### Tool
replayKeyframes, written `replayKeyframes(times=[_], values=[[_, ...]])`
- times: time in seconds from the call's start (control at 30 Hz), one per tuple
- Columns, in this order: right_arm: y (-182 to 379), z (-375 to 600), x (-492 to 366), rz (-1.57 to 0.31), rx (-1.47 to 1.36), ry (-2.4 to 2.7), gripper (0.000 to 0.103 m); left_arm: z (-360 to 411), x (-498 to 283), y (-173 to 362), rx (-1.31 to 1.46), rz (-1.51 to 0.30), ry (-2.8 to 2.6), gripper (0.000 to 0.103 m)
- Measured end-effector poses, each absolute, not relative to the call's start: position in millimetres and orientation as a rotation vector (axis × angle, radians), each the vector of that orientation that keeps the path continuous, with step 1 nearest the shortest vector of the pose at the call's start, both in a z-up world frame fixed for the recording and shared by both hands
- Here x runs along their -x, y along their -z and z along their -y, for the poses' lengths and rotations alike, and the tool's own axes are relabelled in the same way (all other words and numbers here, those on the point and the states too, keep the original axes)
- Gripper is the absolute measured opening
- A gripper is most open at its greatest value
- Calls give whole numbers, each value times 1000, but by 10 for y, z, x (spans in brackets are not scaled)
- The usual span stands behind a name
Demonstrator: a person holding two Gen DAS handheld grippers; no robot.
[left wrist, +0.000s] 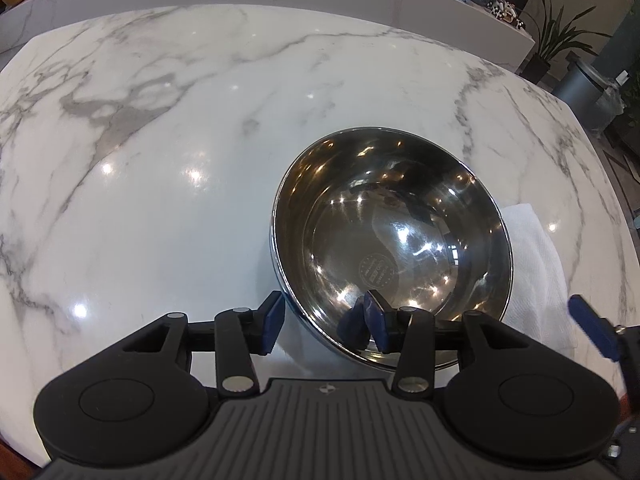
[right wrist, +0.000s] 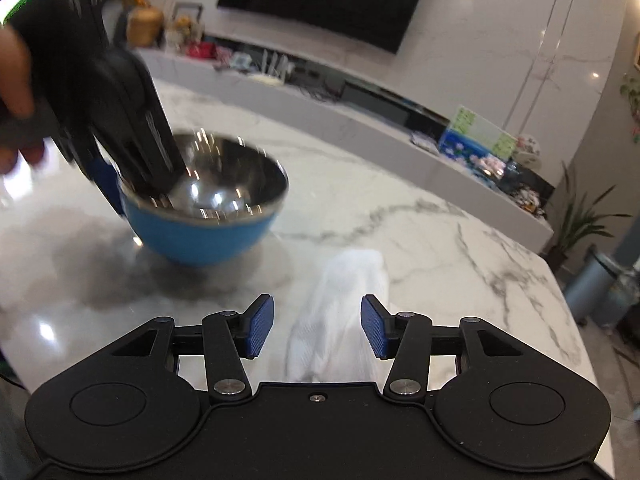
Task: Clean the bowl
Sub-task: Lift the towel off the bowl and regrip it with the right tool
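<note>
Marble table point(left wrist: 160, 160) is spreading out ahead of both tongs. Bowl point(left wrist: 392, 240), steel inside and blue outside, is sitting on it just ahead-right of the left gripper point(left wrist: 324, 322), whose jaws are standing wide and straddling the near rim, one pad outside, one inside, not pinching. White cloth point(right wrist: 340, 312) is lying directly ahead of the right gripper point(right wrist: 318, 326), showing between its wide-apart jaws, not gripped; the bowl is sitting ahead-left of that gripper.

Bowl point(right wrist: 208, 216) and left tongs point(right wrist: 120, 176) motion-blurred, cloth point(left wrist: 532, 264) half hidden
</note>
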State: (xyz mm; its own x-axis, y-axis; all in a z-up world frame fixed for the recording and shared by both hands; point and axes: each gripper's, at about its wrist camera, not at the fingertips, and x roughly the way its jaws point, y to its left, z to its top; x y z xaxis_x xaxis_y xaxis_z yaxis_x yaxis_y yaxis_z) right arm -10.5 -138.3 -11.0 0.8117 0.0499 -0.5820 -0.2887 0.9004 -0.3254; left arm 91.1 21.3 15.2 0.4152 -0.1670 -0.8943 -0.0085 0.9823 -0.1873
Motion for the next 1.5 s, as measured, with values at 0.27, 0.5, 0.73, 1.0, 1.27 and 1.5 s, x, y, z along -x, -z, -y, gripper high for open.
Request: replayKeyframes(times=[0.27, 0.5, 0.73, 1.0, 1.27, 1.5], values=[[223, 1665, -149, -714, 213, -125, 47, -220, -897, -141, 186, -1140, 103, 43], [257, 1766, -192, -715, 99, -124, 47, -249, -891, -125, 226, -1145, 106, 43], [232, 1762, -186, -695, 84, -125, 50, -236, -886, -120, 233, -1143, 110, 43], [270, 1687, -197, -714, 30, -91, 83, -221, -870, -124, 239, -1147, 112, 44], [248, 1656, -164, -690, 34, -80, 29, -224, -854, -118, 251, -1145, 107, 45], [192, 1655, -226, -716, 28, -122, 14, -226, -843, -126, 235, -1136, 127, 37]])
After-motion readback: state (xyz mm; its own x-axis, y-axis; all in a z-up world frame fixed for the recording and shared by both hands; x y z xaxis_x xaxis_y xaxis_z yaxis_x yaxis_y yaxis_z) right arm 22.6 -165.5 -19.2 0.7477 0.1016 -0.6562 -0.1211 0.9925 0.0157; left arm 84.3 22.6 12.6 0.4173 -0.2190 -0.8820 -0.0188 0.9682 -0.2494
